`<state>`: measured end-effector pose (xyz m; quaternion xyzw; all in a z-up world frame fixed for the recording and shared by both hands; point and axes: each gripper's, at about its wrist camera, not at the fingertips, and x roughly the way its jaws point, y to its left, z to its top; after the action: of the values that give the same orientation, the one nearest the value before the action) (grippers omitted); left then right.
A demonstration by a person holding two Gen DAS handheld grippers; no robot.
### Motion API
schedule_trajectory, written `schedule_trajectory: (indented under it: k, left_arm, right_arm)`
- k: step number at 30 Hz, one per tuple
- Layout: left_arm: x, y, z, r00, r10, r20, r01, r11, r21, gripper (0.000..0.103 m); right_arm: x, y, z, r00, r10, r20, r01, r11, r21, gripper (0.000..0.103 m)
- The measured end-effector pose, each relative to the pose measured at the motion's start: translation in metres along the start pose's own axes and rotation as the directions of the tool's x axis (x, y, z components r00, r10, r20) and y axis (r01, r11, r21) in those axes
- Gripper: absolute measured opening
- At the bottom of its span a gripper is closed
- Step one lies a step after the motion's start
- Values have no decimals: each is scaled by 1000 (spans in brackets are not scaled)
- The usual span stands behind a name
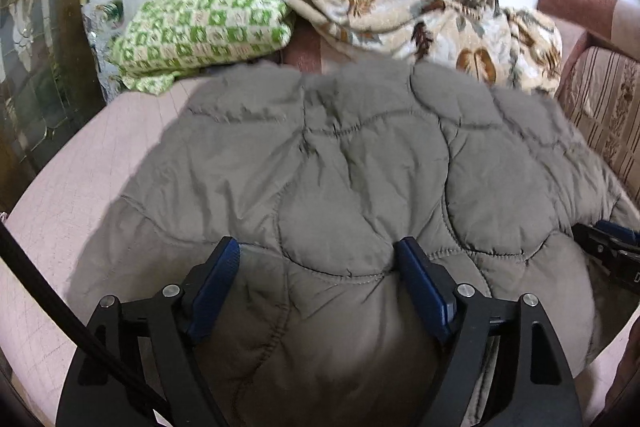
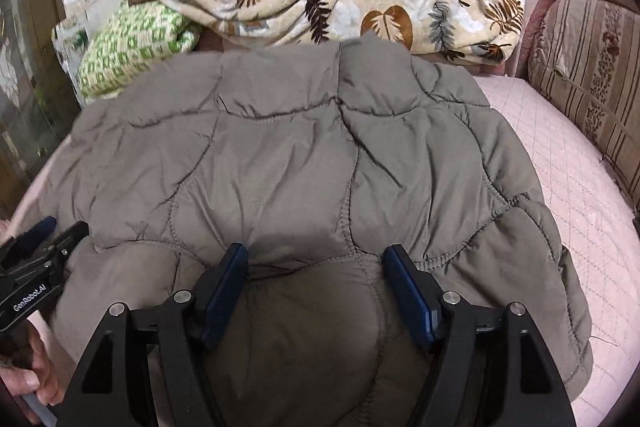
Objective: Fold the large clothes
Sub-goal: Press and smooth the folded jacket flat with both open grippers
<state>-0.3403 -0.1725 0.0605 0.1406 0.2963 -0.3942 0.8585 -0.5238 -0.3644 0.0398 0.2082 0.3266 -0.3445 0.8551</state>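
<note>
A grey-brown quilted jacket (image 1: 344,163) lies folded on the pink bed cover; it fills the right wrist view (image 2: 304,155) too. My left gripper (image 1: 318,251) is open, its blue-padded fingers spread just above the jacket's near left part, holding nothing. My right gripper (image 2: 316,255) is open too, above the jacket's near right part, empty. The right gripper shows at the right edge of the left wrist view (image 1: 608,247). The left gripper shows at the left edge of the right wrist view (image 2: 36,251).
A green-and-white checked blanket (image 1: 200,27) and a crumpled leaf-print blanket (image 1: 420,19) lie at the far side by the white wall. A striped cushion (image 2: 592,75) and a brown armrest stand on the right. The pink quilted bed cover (image 2: 568,163) shows right of the jacket.
</note>
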Motion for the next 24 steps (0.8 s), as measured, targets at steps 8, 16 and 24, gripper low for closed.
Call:
schedule_trajectory:
  k: [8,16,24]
  left_arm:
    - [-30,38,5,991,123,60,-117,988,-102,80]
    - [6,61,-7,987,131,-90,-144,975,-168,81]
    - [10,58,-7,986,149,-76,-160,974,-163,82]
  right_arm:
    - [-46,-31,-4,992,-68,105,59,995,78,76]
    - [-25,-50,-10,996,-94,0,94,988,127,76]
    - [-8,-52,-9,994,-92,-55,98,986,138,82]
